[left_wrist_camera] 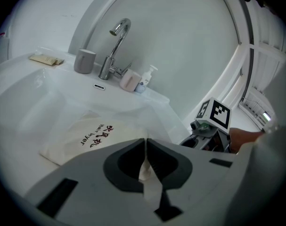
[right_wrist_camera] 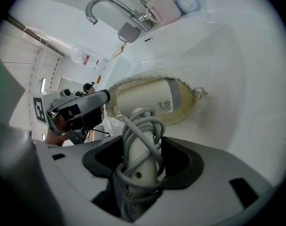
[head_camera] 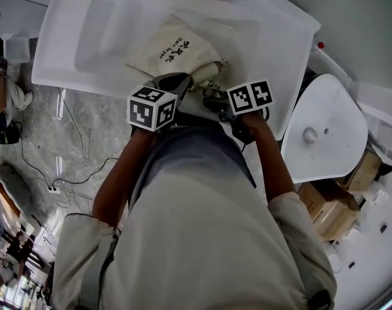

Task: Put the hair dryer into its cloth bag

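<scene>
A beige cloth bag (head_camera: 175, 51) with printed lettering lies in the white sink basin (head_camera: 105, 31). My left gripper (left_wrist_camera: 146, 144) is shut on the edge of the bag (left_wrist_camera: 91, 134) at its mouth; a strip of cloth shows between the jaws. My right gripper (right_wrist_camera: 142, 145) is shut on the handle of the white hair dryer (right_wrist_camera: 147, 100), which has its grey cord (right_wrist_camera: 142, 131) wound round it. The dryer's barrel pokes into the bag's open mouth (right_wrist_camera: 180, 113). In the head view both grippers, left (head_camera: 181, 82) and right (head_camera: 214, 97), meet at the basin's near edge.
A chrome faucet (left_wrist_camera: 115, 44), a grey cup (left_wrist_camera: 85, 60), a pink cup (left_wrist_camera: 129, 80) and a pump bottle (left_wrist_camera: 145, 79) stand behind the basin. A white toilet lid (head_camera: 325, 131) and cardboard boxes (head_camera: 338, 205) are to the right. Cables (head_camera: 66, 166) run over the floor at left.
</scene>
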Demonstrator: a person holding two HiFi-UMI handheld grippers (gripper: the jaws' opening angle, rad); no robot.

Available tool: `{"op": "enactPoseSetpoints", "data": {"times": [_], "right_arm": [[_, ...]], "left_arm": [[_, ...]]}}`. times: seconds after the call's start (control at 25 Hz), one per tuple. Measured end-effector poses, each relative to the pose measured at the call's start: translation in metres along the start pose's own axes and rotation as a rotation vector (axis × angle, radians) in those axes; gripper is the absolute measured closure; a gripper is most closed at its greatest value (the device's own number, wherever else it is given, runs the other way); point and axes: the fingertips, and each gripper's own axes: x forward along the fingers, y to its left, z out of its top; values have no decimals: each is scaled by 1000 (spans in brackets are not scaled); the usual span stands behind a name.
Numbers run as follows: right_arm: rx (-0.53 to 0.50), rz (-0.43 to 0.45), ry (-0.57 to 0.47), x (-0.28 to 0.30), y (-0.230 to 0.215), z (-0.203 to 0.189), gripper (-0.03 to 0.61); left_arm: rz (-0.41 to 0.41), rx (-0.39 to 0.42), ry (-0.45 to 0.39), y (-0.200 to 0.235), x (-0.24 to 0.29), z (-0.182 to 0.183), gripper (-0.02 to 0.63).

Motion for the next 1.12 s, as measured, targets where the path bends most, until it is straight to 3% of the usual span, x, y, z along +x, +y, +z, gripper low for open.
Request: {"op": "enactPoseSetpoints", "data": {"times": [1.12], "right_arm": [[-55, -55, 21, 19, -7, 30, 324]], "left_arm": [[-31, -14, -15, -3, -7, -2, 591]]}}
